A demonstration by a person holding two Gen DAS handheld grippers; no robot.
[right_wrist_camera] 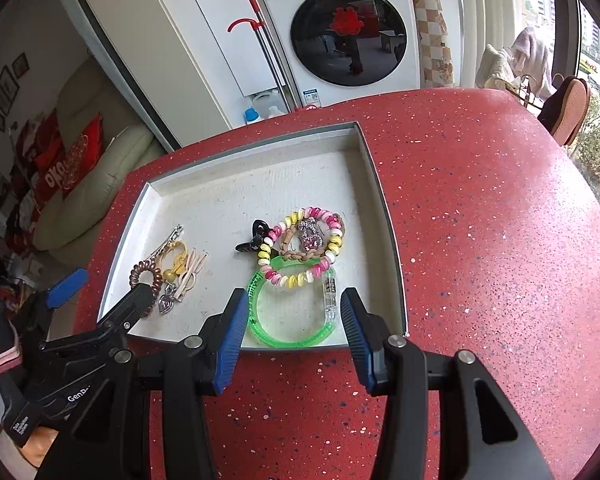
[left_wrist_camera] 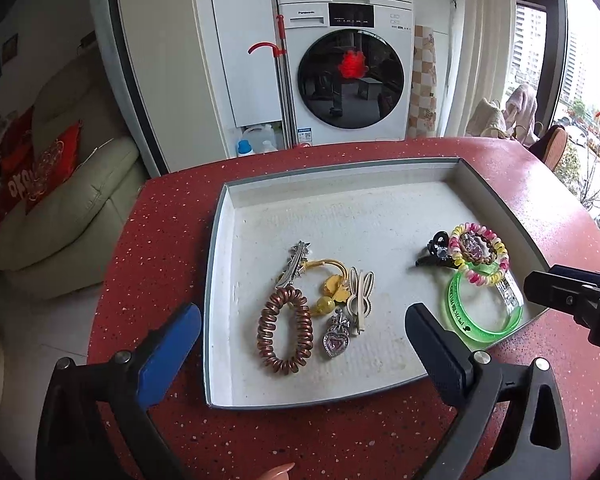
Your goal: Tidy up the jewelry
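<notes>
Glossy plastics and bright metal on a matt tray, over polished speckled stone.

The red speckled stone-look table [right_wrist_camera: 480, 220] shines smoothly; the shallow white tray [left_wrist_camera: 340, 216] at its left edge has a matt, rough, scuffed floor. In it lie a translucent green plastic bangle [left_wrist_camera: 485, 312], glossy; a coppery metallic-sheen spiral coil hair tie [left_wrist_camera: 285, 330]; a polished silver metal heart pendant [left_wrist_camera: 335, 339]; and a matt cream plastic rabbit clip [left_wrist_camera: 360, 296].

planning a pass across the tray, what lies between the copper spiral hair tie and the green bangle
In the left wrist view, the heart pendant and cream bunny clip lie just right of the copper spiral hair tie; then bare tray floor up to the green bangle.
</notes>
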